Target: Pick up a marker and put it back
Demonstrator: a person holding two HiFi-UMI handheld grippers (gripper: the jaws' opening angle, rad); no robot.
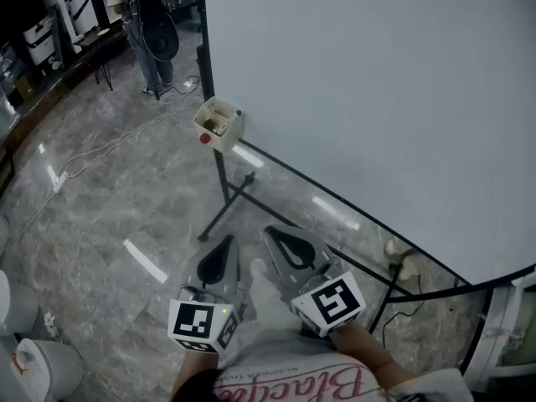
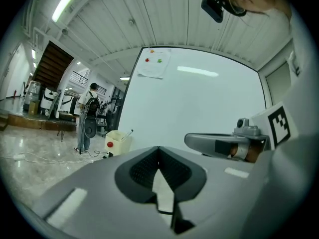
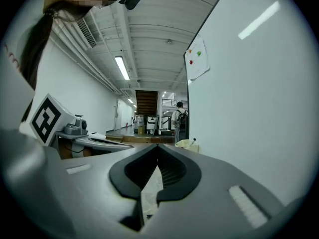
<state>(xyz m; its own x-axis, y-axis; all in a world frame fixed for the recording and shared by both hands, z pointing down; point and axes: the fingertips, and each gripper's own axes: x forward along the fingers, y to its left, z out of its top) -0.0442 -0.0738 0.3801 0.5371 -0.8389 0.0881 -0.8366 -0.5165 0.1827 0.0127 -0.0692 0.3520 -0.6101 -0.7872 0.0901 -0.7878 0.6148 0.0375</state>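
Note:
A cream marker box (image 1: pixel 218 125) with a red dot hangs at the left edge of the whiteboard (image 1: pixel 377 90). It also shows in the left gripper view as the box (image 2: pixel 118 142), with a marker (image 2: pixel 129 132) sticking out of its top. In the right gripper view the box (image 3: pixel 185 144) is small and far, with a marker (image 3: pixel 193 140) above it. My left gripper (image 1: pixel 228 239) and right gripper (image 1: pixel 272 231) are side by side near my body, well short of the box. Both are shut with nothing between the jaws.
The whiteboard stands on a black frame with legs (image 1: pixel 226 208) on the marble floor. A white cable (image 1: pixel 100 149) runs across the floor. A person with a backpack (image 1: pixel 151 23) stands far off. White bins (image 1: pixel 25 342) sit at my lower left.

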